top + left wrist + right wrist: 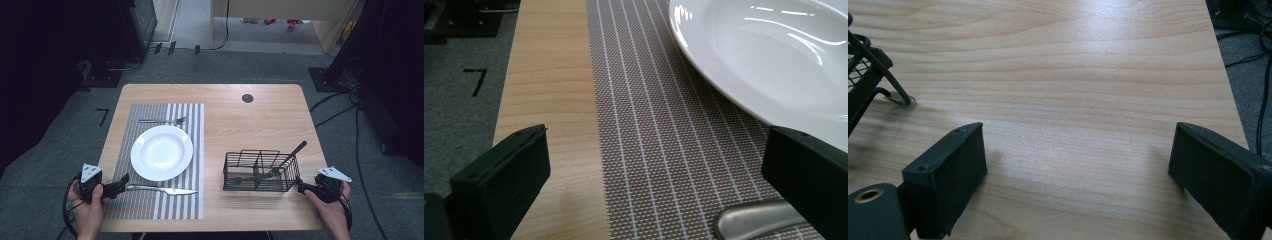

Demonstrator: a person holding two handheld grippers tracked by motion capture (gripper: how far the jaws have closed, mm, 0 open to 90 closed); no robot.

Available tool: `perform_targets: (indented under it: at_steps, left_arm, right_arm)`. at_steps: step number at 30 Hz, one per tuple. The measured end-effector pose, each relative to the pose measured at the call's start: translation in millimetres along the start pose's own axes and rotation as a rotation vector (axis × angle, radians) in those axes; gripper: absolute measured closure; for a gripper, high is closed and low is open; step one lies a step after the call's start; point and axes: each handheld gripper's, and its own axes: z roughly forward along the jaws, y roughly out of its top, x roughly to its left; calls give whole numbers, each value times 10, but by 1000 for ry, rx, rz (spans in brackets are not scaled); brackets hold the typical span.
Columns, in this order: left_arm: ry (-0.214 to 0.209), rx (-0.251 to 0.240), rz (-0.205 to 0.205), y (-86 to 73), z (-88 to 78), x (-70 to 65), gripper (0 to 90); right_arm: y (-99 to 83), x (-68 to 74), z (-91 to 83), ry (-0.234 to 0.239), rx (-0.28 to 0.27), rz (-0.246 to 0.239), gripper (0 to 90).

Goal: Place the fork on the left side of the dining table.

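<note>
Left tongs (121, 181) gape beside the knife (162, 189) (handle end).

Knife handle (759, 220) cut off by frame edge

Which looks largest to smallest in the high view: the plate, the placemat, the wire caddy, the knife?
1. placemat
2. wire caddy and plate: they look about alike in spread, so no ranking between them
3. knife, long but by far the thinnest
</note>
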Motion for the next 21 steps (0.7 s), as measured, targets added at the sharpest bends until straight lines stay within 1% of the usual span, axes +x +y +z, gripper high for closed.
perform_targets:
  at_steps: [3, 8, 12, 19, 21]
  left_arm:
    - [18, 19, 10, -22, 47, 28, 0]
    - [25, 31, 16, -35, 72, 33, 0]
    - [37, 54, 18, -52, 112, 38, 0]
    - [35, 88, 20, -82, 166, 29, 0]
    - [42, 94, 32, -94, 188, 9, 0]
  right_arm:
    - [0, 0, 0, 0, 0, 0, 80]
    - [0, 0, 0, 0, 0, 0, 80]
    - [0, 0, 0, 0, 0, 0, 80]
    - [0, 0, 0, 0, 0, 0, 80]
    - [0, 0, 0, 0, 0, 0, 80]
